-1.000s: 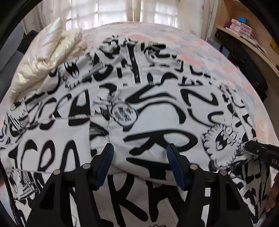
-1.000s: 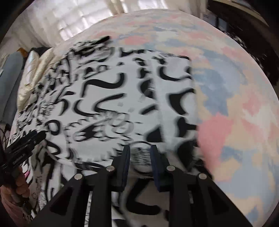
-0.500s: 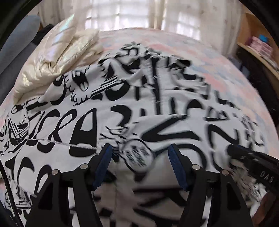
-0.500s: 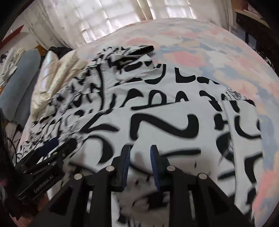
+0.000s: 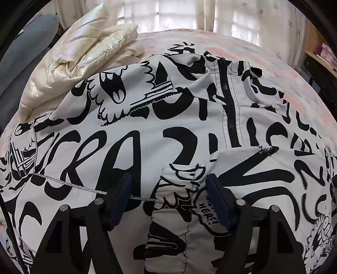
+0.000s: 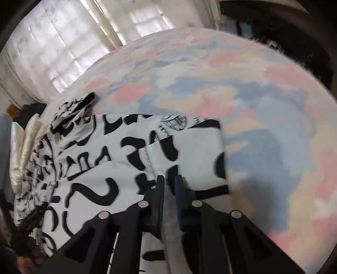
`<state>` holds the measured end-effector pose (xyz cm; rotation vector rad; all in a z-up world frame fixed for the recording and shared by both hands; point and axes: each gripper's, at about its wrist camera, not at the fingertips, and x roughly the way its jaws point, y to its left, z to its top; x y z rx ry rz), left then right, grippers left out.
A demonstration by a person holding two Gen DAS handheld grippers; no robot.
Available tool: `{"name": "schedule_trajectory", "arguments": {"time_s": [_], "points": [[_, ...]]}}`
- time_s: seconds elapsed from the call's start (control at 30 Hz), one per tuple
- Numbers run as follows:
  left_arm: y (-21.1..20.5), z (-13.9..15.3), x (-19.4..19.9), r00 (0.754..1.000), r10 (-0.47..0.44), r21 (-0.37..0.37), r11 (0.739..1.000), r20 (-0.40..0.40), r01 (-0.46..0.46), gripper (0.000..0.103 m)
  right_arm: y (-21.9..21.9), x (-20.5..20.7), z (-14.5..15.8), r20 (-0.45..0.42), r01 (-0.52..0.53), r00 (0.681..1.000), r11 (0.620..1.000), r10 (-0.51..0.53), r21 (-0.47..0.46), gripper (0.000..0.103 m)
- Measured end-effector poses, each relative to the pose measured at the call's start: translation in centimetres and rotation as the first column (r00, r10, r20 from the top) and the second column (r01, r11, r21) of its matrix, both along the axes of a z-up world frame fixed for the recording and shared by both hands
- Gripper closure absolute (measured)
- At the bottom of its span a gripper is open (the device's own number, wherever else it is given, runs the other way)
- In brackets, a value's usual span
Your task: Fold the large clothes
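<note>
On the bed (image 6: 263, 88), whose cover is patterned in pink, blue and cream patches, lies a white jacket (image 5: 147, 134) printed with heavy black lettering and cartoon figures; it occupies the bed's near side and extends toward the curtained window (image 5: 168, 14) beyond. A black zipper (image 5: 230, 109) runs down the jacket's front, and a sleeve with a gathered cuff is laid across the body, its end just below the zipper's lower part. Beside the jacket, on the side toward the window and to the left in the left wrist view, rests a cream padded garment (image 5: 84, 57), touching the jacket's edge. The left gripper (image 5: 167, 200) hovers over the folded sleeve near the jacket's near hem; its fingers (image 5: 119, 200) stand well apart and are opening, with the gathered fabric lying between them and neither pad pressing on it. The right gripper (image 6: 168, 196) sits at the jacket's right-hand edge, close to bare bedcover; its fingers (image 6: 159, 200) are nearly together and closing, with a narrow strip of pale cloth seen in the gap between them, though motion blur leaves it unclear whether the pads actually pinch it.
</note>
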<state>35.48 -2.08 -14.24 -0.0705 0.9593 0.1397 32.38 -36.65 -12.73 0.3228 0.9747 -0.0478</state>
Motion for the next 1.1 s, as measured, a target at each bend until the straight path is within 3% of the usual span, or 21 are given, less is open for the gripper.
{"name": "schedule_trajectory", "arguments": {"time_s": [0.13, 0.33, 0.63, 0.7, 0.83, 1.1], "points": [[-0.3, 1.2, -0.5, 1.0, -0.01, -0.004, 1.0, -0.003, 0.01, 0.033, 0.9, -1.1, 0.6, -0.016, -0.03, 0.999, 1.0, 0.03, 0.003, 0.092], [-0.9, 5.8, -4.4, 0.996, -0.061, -0.008, 0.998, 0.072, 0.062, 0.033, 3.8, -4.3, 3.1, 0.011, -0.093, 0.996, 0.995, 0.093, 0.023, 0.092], [0.1, 12.4, -13.8, 0.988, -0.088, -0.021, 0.996, 0.128, 0.092, 0.033, 9.6, -11.7, 7.6, 0.068, -0.196, 0.978, 0.98, 0.195, 0.013, 0.092], [0.6, 13.2, -16.1, 0.987, -0.086, -0.018, 0.996, 0.138, 0.089, 0.033, 10.7, -13.5, 8.3, 0.076, -0.213, 0.974, 0.977, 0.211, 0.012, 0.09], [2.1, 14.5, -20.5, 0.986, -0.074, -0.009, 0.997, 0.149, 0.076, 0.033, 12.9, -16.8, 9.3, 0.093, -0.24, 0.967, 0.971, 0.238, 0.011, 0.075], [6.5, 15.9, -27.0, 0.987, -0.017, -0.03, 0.999, 0.163, 0.022, 0.031, 17.5, -21.9, 11.0, 0.123, -0.306, 0.944, 0.951, 0.307, -0.028, 0.074]]}}
